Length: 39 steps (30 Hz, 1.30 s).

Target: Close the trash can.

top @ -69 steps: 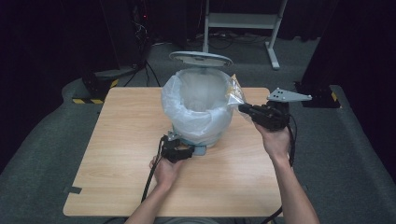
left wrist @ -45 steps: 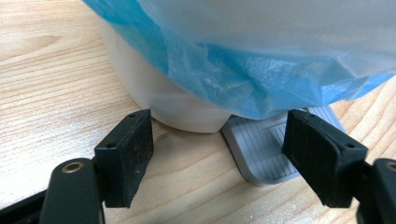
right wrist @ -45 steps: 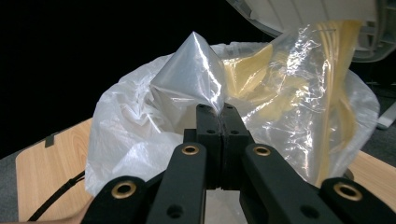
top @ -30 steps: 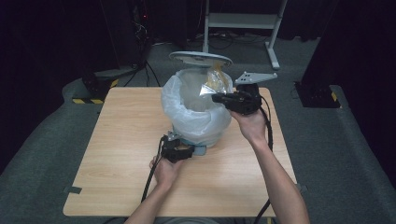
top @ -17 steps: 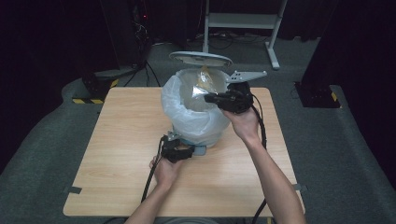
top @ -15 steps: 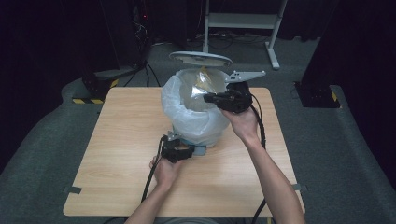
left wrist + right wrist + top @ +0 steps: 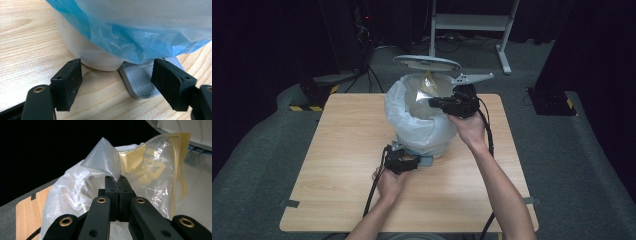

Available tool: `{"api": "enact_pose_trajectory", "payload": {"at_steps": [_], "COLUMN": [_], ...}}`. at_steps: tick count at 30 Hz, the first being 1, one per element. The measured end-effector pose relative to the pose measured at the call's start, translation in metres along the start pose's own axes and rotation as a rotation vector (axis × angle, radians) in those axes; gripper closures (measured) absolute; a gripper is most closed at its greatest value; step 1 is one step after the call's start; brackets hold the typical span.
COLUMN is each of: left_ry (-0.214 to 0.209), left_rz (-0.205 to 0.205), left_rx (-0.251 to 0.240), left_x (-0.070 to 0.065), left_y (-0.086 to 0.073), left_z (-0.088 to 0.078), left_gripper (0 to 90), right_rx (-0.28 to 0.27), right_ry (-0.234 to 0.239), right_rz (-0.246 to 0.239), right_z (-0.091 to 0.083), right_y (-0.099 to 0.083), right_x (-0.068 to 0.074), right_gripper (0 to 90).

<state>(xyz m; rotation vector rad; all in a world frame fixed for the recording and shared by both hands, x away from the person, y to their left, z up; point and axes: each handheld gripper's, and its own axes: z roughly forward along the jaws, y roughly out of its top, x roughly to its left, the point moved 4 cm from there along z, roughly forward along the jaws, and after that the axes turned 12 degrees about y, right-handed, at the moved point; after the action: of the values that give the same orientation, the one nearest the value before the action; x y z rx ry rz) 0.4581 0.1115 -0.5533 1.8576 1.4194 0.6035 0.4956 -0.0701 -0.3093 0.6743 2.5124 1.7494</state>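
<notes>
On the wooden worktop [image 7: 337, 165] the left tool [image 7: 404, 161] sits low at the foot of the white bin [image 7: 85, 53]. Its jaws stand wide open and hold nothing, with the bin's base and the grey pedal [image 7: 140, 80] between them. The bin stands near the middle of the worktop with a thin bag liner [image 7: 412, 120] over its rim and its lid [image 7: 427, 62] up. On the right, the right tool [image 7: 434, 102] is closed tight on a clear plastic packet [image 7: 150, 167] with something yellow in it, held up over the bin's open top.
</notes>
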Motion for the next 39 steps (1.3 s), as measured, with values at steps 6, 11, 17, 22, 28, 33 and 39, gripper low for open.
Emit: {"api": "enact_pose_trajectory", "payload": {"at_steps": [6,11,17,22,28,33,39], "left_ry": [-0.001,-0.001,-0.001,-0.002,-0.002,-0.002,-0.002], "left_rz": [-0.001,-0.002,-0.001,-0.003,-0.003,-0.003,-0.003], "left_rx": [0.001,0.001,0.001,0.0,0.0,0.0,0.0], "left_x": [0.0,0.0,0.0,0.0,0.0,0.0,0.0], "left_y": [0.0,0.0,0.0,0.0,0.0,0.0,0.0], "left_z": [0.0,0.0,0.0,0.0,0.0,0.0,0.0], "left_gripper": [24.7,24.7,24.7,24.7,24.7,24.7,24.7], "right_rx": [0.01,0.022,0.034,0.026,0.015,0.028,0.034], "right_ry": [-0.008,-0.017,-0.036,-0.098,-0.121,-0.118,-0.115], "right_rz": [0.023,0.033,0.034,0.031,0.037,0.015,-0.009], "right_z": [0.003,0.004,0.006,0.005,0.002,0.001,0.001], "right_y": [-0.003,-0.005,-0.008,-0.008,-0.009,-0.01,-0.011], "right_x": [-0.007,-0.011,-0.013,-0.017,-0.017,-0.016,-0.012], "right_gripper": [87.4,81.4,77.8,67.1,61.9,75.1,79.1]}}
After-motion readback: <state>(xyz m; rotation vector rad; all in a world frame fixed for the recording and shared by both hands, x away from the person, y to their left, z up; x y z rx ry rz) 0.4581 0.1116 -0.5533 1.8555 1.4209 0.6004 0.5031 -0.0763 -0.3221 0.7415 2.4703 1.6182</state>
